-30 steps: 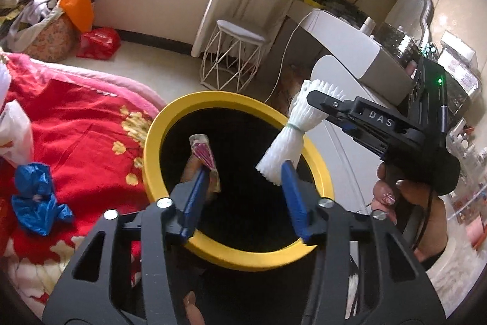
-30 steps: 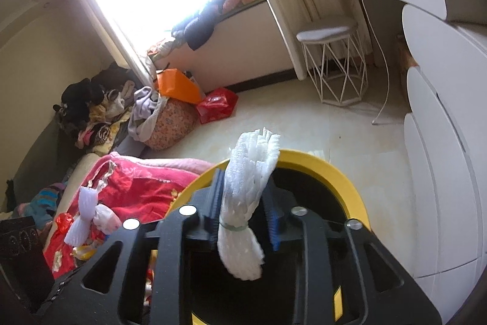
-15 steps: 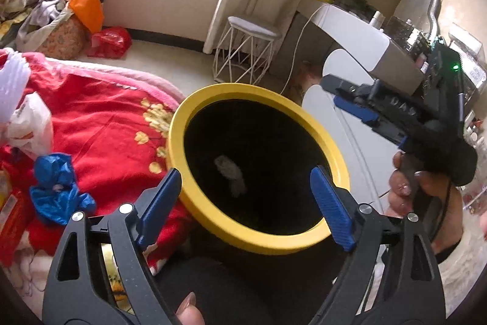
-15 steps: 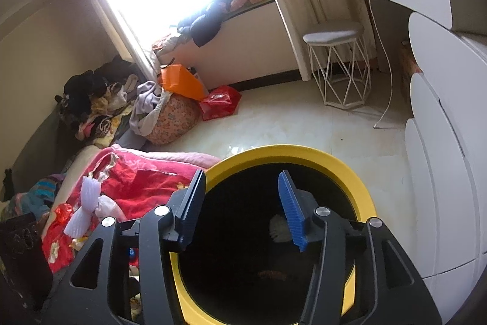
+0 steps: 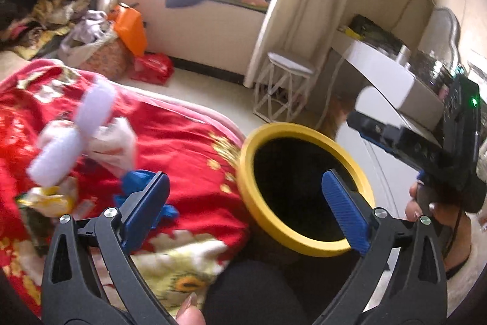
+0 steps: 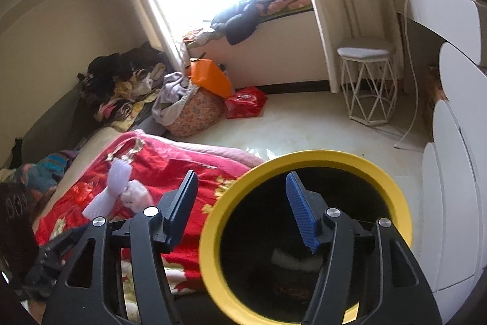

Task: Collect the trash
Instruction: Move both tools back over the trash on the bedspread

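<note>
Both the left gripper (image 5: 246,198) and the right gripper (image 6: 240,204) had just been opening (nothing between either's jaws), their scraps dropped into the yellow-rimmed bin (image 6: 307,158), leaving litter on the red blanket (image 5: 182,142) at ten o'clock.

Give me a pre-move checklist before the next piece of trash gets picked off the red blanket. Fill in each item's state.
1. Left gripper empty: ok. Its jaws have just been opening and nothing is between them.
2. Right gripper empty: ok. Its jaws have also just been opening, with nothing between them.
3. Yellow-rimmed bin within reach beside the red blanket: ok.
4. Dropped trash inside the bin: ok; a pale piece lies at the bottom.
5. Trash left to collect: not ok; white foam netting and a blue wrapper lie on the blanket.
6. Exact shape of the next target: cannot tell, left view is blurred.
</note>
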`<control>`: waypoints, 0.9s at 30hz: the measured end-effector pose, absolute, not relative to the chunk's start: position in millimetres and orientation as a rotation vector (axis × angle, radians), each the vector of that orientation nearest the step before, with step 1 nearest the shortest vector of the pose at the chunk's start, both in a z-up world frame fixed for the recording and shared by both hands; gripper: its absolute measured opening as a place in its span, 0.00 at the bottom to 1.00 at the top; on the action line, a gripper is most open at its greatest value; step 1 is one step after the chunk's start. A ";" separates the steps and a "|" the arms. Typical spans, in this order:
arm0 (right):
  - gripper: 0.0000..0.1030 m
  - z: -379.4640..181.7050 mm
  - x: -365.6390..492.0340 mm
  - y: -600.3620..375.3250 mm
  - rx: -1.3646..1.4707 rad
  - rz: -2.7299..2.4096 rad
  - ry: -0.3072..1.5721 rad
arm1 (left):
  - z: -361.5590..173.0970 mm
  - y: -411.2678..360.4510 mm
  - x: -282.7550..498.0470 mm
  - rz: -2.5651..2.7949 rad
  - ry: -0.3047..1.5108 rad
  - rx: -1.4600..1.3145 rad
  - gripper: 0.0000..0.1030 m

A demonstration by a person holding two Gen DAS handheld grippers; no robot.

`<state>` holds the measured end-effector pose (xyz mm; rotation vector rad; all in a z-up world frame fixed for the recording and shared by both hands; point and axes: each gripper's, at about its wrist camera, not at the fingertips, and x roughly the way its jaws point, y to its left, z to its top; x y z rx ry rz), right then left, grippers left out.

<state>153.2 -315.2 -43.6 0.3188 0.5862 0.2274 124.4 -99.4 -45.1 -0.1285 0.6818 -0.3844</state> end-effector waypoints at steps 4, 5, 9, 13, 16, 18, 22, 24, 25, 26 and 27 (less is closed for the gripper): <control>0.59 -39.7 150.9 -292.8 0.286 0.267 0.590 | -33.8 -76.2 119.1 -0.320 0.643 -0.141 0.90; 0.60 -39.1 150.4 -287.6 0.277 0.276 0.590 | -30.5 -68.9 117.8 -0.303 0.631 -0.144 0.90; 0.62 -36.0 148.6 -263.5 0.243 0.325 0.594 | -23.4 -48.1 113.5 -0.252 0.602 -0.153 0.90; 0.62 -32.6 147.8 -236.5 0.212 0.374 0.601 | -15.9 -26.4 110.0 -0.205 0.577 -0.174 0.90; 0.63 -30.5 146.8 -218.0 0.188 0.408 0.604 | -11.9 -10.4 108.3 -0.168 0.567 -0.195 0.90; 0.63 -30.0 146.6 -207.8 0.173 0.429 0.609 | -9.8 -1.2 107.5 -0.143 0.557 -0.211 0.90; 0.63 -32.1 147.2 -188.4 0.141 0.462 0.626 | -7.5 17.9 106.5 -0.105 0.548 -0.228 0.90; 0.63 -31.9 148.3 -179.8 0.130 0.474 0.632 | -6.8 30.3 104.8 -0.074 0.540 -0.238 0.90; 0.63 -31.5 149.4 -174.8 0.126 0.485 0.634 | -6.1 34.8 103.7 -0.060 0.539 -0.243 0.90; 0.63 -31.0 150.4 -169.7 0.122 0.489 0.634 | -6.7 39.7 104.9 -0.052 0.540 -0.250 0.90; 0.63 -30.2 152.1 -163.9 0.119 0.497 0.635 | -6.8 44.9 105.0 -0.043 0.541 -0.258 0.90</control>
